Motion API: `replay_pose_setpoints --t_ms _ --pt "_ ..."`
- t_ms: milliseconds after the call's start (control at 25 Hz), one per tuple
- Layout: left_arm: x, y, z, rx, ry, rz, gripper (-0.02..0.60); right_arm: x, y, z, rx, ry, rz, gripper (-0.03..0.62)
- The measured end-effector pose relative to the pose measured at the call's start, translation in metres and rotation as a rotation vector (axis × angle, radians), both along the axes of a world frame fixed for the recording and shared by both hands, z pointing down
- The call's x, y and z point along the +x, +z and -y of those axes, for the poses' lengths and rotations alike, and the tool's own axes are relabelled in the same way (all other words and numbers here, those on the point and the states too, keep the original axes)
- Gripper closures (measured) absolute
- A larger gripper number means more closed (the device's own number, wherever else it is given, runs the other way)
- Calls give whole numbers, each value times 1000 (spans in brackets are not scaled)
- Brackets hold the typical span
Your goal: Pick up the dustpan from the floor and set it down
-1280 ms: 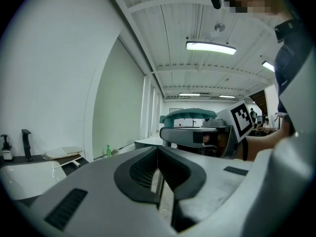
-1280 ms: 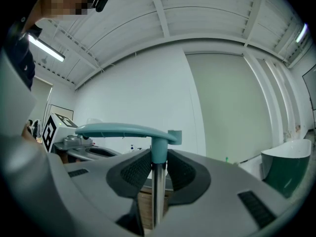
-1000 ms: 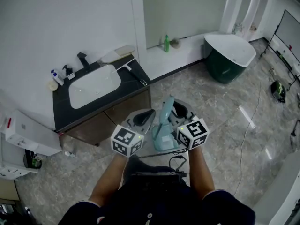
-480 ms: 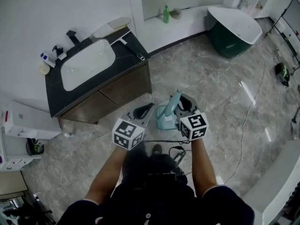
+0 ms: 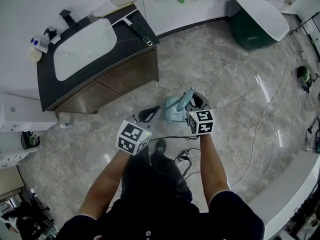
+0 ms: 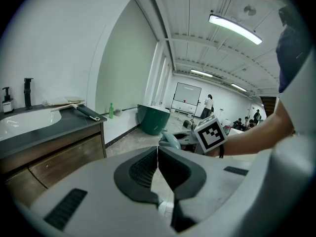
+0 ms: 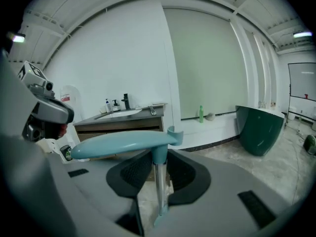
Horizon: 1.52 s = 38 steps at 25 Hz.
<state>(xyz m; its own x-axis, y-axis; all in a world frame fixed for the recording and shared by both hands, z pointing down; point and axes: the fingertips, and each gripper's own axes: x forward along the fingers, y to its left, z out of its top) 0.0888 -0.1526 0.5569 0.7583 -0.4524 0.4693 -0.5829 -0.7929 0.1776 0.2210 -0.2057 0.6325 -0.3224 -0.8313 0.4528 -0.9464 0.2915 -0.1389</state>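
right gripper: jaws half closed, clamped on the dustpan stem | left gripper: jaws together, empty, just beside | dustpan: stem upright between right jaws, handle crosswise on top, pan hanging toward the floor, contact unclear | next, likely: right hand lowers it straight down

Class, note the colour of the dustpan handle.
The dustpan handle is pale teal, on a silver stem; it shows clearest in the right gripper view.

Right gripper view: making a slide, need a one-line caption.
Right tongs grip the teal dustpan by its handle, vanity behind.
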Motion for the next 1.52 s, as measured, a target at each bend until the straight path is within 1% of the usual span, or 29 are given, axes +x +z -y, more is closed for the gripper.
replay_pose_setpoints --t_ms 280,560,880,1120,1360,1520 --pt "-5 32 2 -44 -13 23 568 18 49 29 -47 18 -66 488" --pt "-12 47 7 -83 -37 43 568 18 80 61 -84 15 -96 488" --pt "-29 57 13 -108 -88 51 568 -8 106 110 -116 -62 -114 488" --pt "-43 61 19 -122 -107 43 568 -34 119 123 -119 -82 -97 488" --pt "-53 62 30 -131 -92 42 568 -40 121 134 -97 -39 -97 487" --pt "-57 60 44 -132 -73 34 568 -36 125 140 -124 7 -72 487"
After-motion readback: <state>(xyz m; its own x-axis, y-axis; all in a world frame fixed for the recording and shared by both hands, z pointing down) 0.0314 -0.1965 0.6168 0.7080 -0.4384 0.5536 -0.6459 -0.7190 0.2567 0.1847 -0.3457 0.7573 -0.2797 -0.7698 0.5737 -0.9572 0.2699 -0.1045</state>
